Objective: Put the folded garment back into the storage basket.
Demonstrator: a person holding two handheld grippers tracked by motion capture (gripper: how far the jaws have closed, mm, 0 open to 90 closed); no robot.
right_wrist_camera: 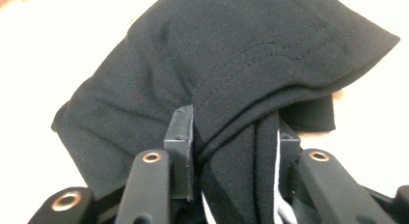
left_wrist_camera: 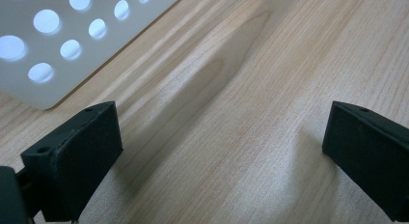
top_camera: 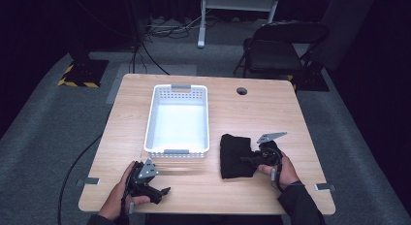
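While the right gripper (top_camera: 255, 158) pinches it, the black cloth (top_camera: 235, 156) lies lengthwise toward the table's far edge.

Dark rm – grey carpet (top_camera: 43, 123), chair (top_camera: 278, 48).

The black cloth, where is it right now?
In the high view the black cloth lies on the table's right half, just right of the white basket, its right edge clamped in the right claw.

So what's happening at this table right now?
A person works with a handheld gripper in each hand. The right gripper is clamped on an edge of a folded black garment lying right of the white basket. The left gripper rests open over bare table near the basket's front corner.
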